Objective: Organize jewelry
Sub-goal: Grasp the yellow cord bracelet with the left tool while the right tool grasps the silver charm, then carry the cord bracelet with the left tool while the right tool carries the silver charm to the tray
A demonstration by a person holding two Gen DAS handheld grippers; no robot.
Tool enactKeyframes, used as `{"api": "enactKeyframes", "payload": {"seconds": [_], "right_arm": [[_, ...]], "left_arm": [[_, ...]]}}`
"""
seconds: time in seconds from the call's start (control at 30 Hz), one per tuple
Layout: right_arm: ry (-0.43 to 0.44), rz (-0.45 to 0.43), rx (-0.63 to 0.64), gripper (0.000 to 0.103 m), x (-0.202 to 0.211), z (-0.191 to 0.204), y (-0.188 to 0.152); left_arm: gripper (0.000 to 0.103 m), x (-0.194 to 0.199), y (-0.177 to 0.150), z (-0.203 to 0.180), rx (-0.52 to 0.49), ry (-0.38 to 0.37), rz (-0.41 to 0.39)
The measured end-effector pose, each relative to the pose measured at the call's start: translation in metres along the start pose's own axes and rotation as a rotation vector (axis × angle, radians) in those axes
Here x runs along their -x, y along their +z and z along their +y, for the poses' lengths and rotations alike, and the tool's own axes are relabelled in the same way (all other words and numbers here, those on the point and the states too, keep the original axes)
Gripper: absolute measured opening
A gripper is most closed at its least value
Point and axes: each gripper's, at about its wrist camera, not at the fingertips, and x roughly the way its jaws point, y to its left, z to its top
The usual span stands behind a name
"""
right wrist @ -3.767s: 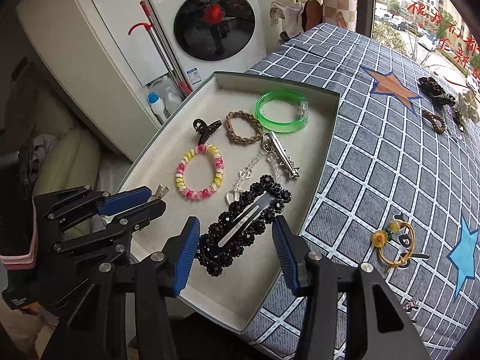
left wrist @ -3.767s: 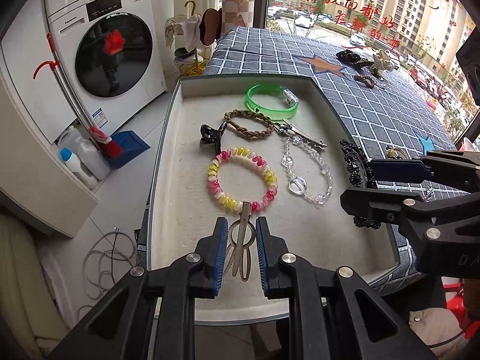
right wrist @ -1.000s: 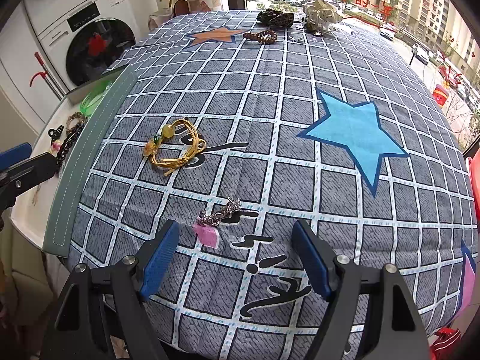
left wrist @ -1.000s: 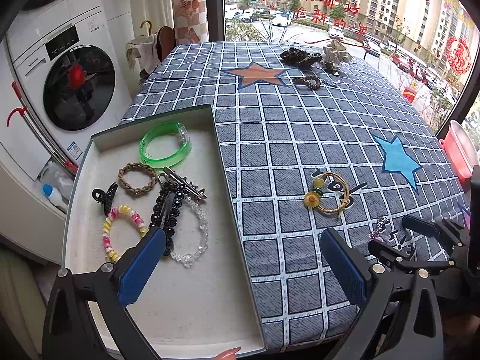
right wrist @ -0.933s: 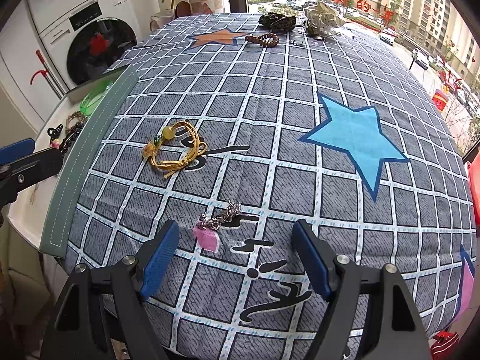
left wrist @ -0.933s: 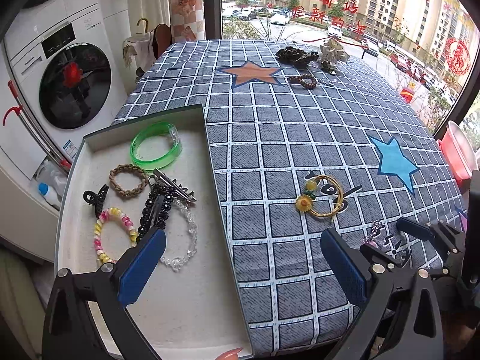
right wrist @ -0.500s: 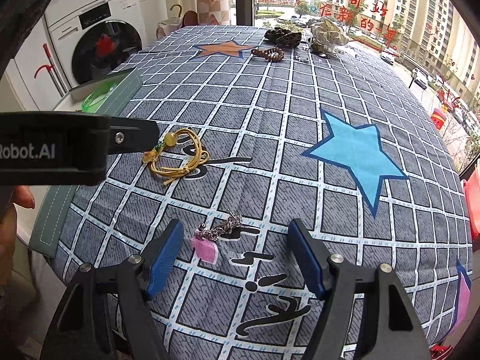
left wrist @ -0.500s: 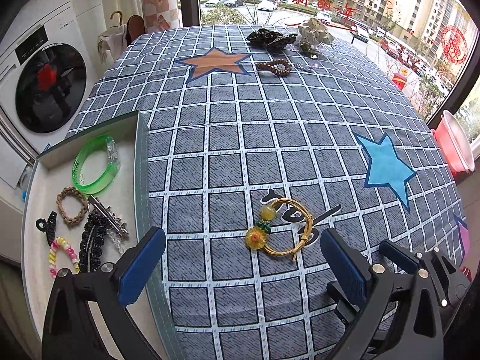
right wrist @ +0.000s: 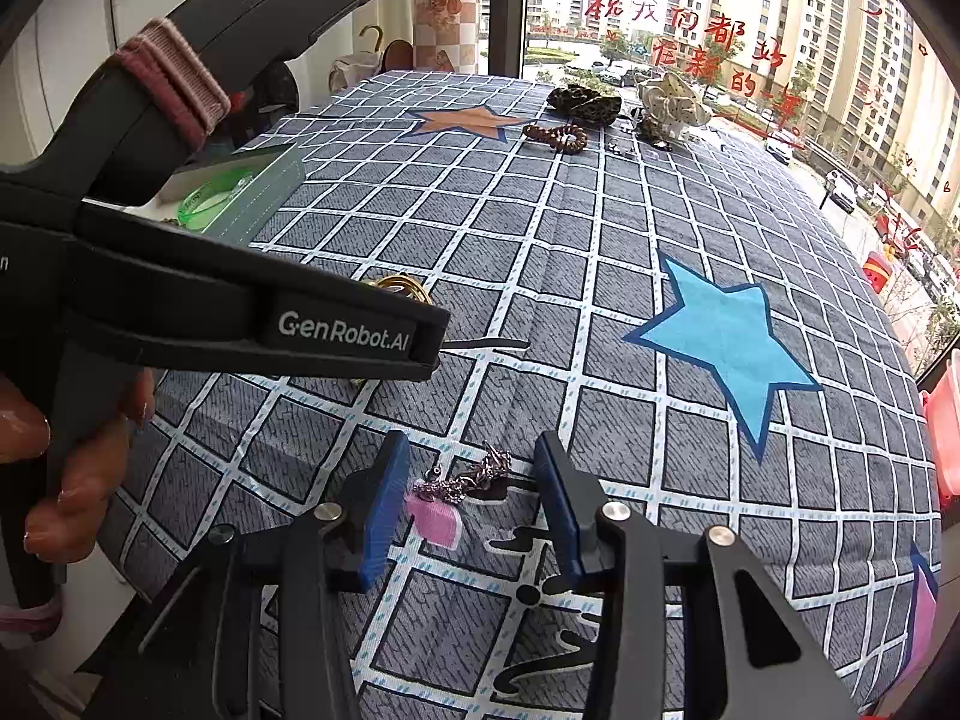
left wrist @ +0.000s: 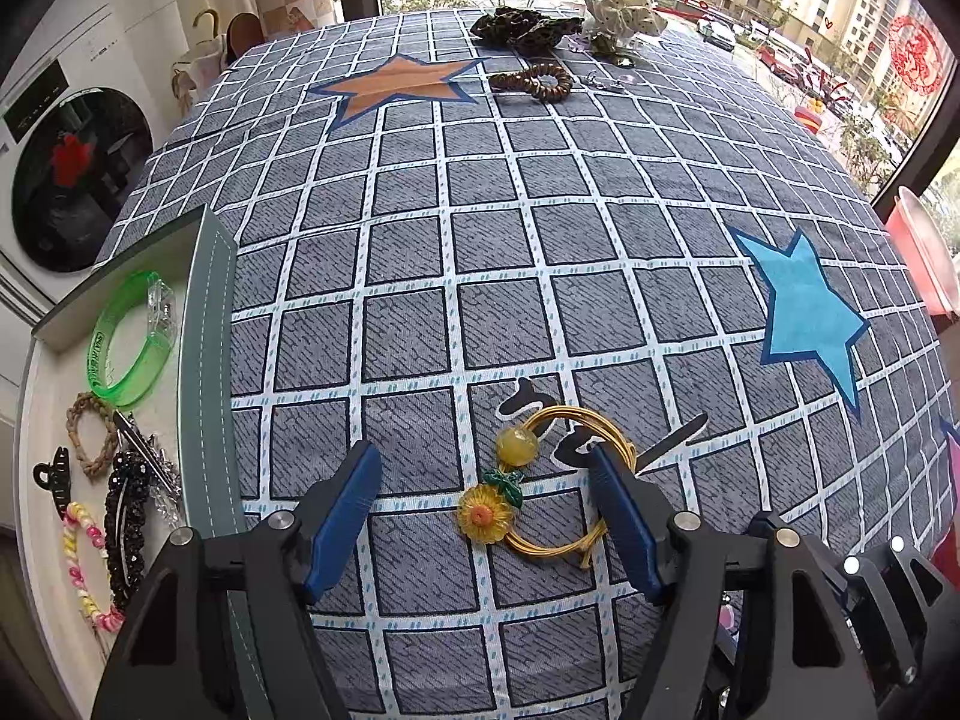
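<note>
A gold hair tie with a sunflower charm [left wrist: 543, 489] lies on the checked tablecloth. My left gripper [left wrist: 486, 510] is open, its blue fingers either side of the tie, just above the cloth. My right gripper [right wrist: 468, 501] is open around a small silver chain with a pink tag [right wrist: 459, 483]. The grey tray [left wrist: 207, 360] at the left holds a green bangle [left wrist: 129, 339], a brown braided tie [left wrist: 90, 435], a black beaded clip [left wrist: 123, 525], a black claw clip [left wrist: 51, 480] and a pink and yellow bracelet [left wrist: 81, 564].
At the table's far end lie a brown spiral tie [left wrist: 534, 81], a dark scrunchie [left wrist: 522, 30] and a pale scrunchie [left wrist: 624, 15]. A washing machine [left wrist: 66, 174] stands to the left. A pink tub [left wrist: 927, 252] sits off the right edge. The left gripper's body [right wrist: 210, 300] crosses the right wrist view.
My left gripper has moved right from the tray to the gold hair tie and narrowed around it. My right gripper has closed in around the silver chain.
</note>
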Motion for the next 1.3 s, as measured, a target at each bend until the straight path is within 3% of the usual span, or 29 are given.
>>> {"api": "enactKeyframes", "payload": {"seconds": [0.03,0.2,0.27,0.3,0.83,1.3], "right_arm": [[0.003,0.000,0.004,0.031,0.000,0.002,0.001],[0.013,0.010,-0.014,0.029,0.001,-0.001,0.001],[0.020,0.016,-0.029,0.028,0.002,-0.005,0.000],[0.022,0.019,-0.038,0.014,0.002,-0.008,0.000],[0.121,0.044,-0.208,0.012,0.018,-0.053,-0.001],[0.164,0.034,-0.252,0.012,0.038,-0.063,0.006]], "left_arm": [[0.067,0.001,-0.001,-0.002,-0.009,-0.001,-0.003],[0.043,0.006,-0.003,-0.008,-0.040,-0.015,-0.015],[0.029,0.007,-0.004,-0.011,-0.053,-0.019,-0.021],[0.023,0.007,-0.004,-0.012,-0.059,-0.022,-0.024],[0.023,0.041,-0.021,-0.002,-0.030,-0.064,-0.080],[0.023,0.086,-0.028,0.022,0.001,-0.079,-0.165]]}}
